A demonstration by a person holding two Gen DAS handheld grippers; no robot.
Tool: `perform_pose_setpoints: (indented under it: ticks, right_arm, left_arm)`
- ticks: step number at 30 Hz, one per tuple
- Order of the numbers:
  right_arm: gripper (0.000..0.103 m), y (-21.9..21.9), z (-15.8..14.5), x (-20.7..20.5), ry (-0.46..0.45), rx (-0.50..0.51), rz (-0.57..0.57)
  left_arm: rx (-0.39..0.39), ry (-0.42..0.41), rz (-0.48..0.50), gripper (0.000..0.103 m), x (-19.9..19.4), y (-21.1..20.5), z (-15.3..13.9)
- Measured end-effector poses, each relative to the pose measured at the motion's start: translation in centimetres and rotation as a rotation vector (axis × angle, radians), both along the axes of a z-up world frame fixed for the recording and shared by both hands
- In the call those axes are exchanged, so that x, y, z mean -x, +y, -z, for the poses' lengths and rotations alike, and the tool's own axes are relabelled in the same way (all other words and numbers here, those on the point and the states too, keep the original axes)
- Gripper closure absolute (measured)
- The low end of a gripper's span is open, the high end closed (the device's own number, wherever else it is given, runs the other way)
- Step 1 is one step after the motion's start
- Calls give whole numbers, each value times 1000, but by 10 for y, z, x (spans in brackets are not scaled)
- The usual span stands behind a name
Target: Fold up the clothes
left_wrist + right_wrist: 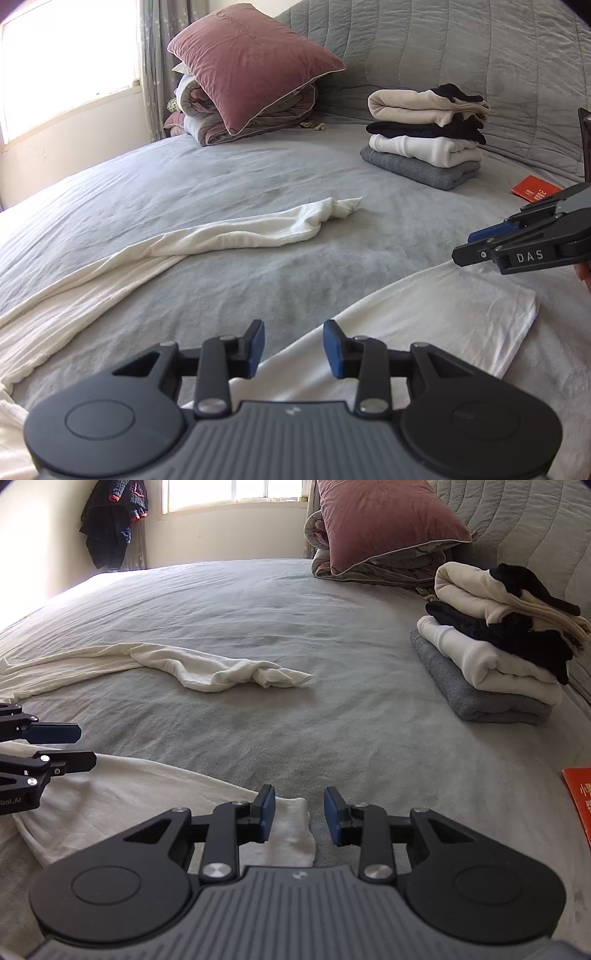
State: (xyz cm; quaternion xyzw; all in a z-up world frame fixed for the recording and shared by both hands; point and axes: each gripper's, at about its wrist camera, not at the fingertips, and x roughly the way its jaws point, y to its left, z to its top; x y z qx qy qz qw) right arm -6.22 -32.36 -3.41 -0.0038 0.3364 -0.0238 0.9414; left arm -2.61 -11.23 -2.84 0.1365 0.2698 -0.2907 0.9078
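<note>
A: Left wrist view first: we see the white cotton garment (424, 317) lying flat on the grey fleece bedspread (258, 177), filling the lower right of the frame, with one long white sleeve (221, 236) stretched across the middle towards the centre.

B: And we see the left gripper (293, 347) at the bottom centre, its blue-padded jaws spread, with nothing pinched between them; the garment's edge lies beneath.

A: At the right edge we see the right gripper (476, 247) just above the garment's far corner, jaws parted.

B: In the right wrist view, we find the right gripper (299, 818) with its jaws spread over the garment's corner at the bottom centre, holding nothing.

A: Further out, we see a stack of folded clothes (495, 653) at the right, a dusty-pink velvet pillow (384, 520) on a rolled quilt at the top, and an orange booklet (580, 805) at the right edge.
</note>
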Motion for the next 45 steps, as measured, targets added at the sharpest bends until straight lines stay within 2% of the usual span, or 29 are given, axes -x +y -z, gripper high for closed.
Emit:
perform_pose_setpoints:
  ticks: [13, 22, 27, 32, 35, 37, 40, 45]
  right_arm:
    - [69, 34, -14, 5, -9, -23, -124]
    - [69, 67, -11, 11, 14, -22, -242]
    - [69, 95, -10, 12, 21, -24, -334]
    - [69, 119, -8, 7, 31, 14, -409]
    - [69, 116, -7, -5, 40, 56, -359]
    - [69, 106, -6, -13, 51, 40, -306]
    - [69, 86, -5, -20, 63, 19, -227]
    - [65, 57, -1, -20, 67, 59, -115]
  left_arm:
    - [-1, 13, -69, 58, 18, 52, -17]
    - [0, 128, -225, 58, 28, 112, -7]
    - [22, 169, -295, 58, 35, 147, -2]
    - [25, 170, -367, 58, 33, 175, 0]
    - [42, 165, -379, 58, 29, 181, -4]
    - [49, 149, -366, 58, 26, 179, -6]
    - [50, 123, -320, 58, 18, 168, -8]
    - [49, 130, -227, 54, 3, 135, -3]
